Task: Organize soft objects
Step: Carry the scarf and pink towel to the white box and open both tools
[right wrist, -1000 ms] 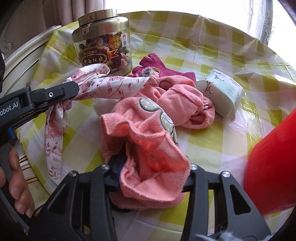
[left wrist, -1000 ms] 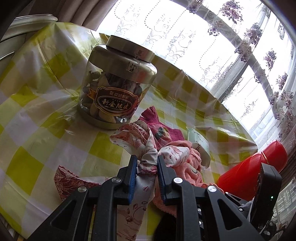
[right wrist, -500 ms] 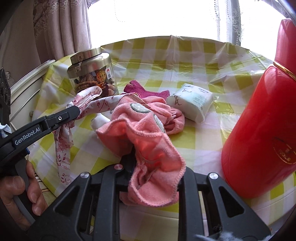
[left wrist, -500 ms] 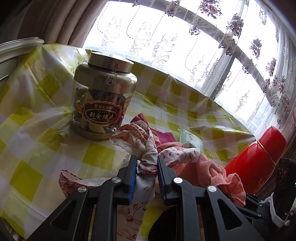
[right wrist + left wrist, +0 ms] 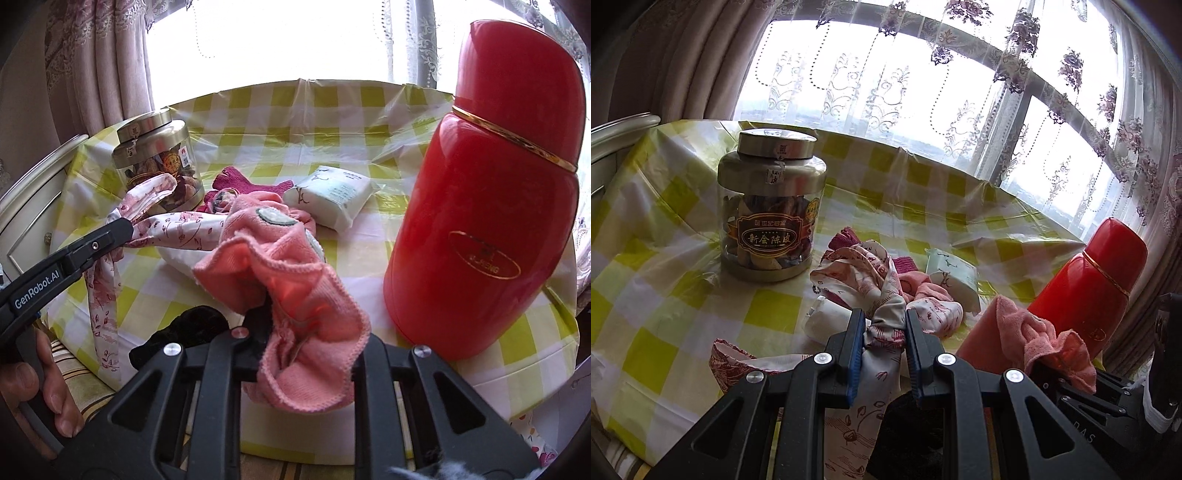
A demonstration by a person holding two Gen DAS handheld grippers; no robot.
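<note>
A clear jar with a silver lid stands closed on the desk, which is covered in a yellow-and-white checked cloth; brownish dried pieces fill the jar behind its dark label. Taking that jar as the landmark, the soft things lie in a heap just to its right and nearer the cameras: a magenta knitted piece close beside the jar's base, a white cloth printed with red flowers, and a pink towel. The left gripper is clamped on a bunched part of the printed cloth, its jaws nearly together, and the cloth's free ends drape down over the desk's near edge. The right gripper has the pink towel between its jaws, which are closing on it; the towel is lifted and its folds hide the fingertips. A white soft pack lies flat to the right of the heap, farther from the jar, and a tall red flask stands upright farther right again, near the desk's right edge. A white roll lies in front of the jar, partly under the printed cloth. A black soft item sits at the near edge. Left of the jar and behind it the checked cloth is bare up to the desk's rim, where the cloth hangs over; behind that is a curtained window. A hand grips the left gripper's handle below the near edge.
</note>
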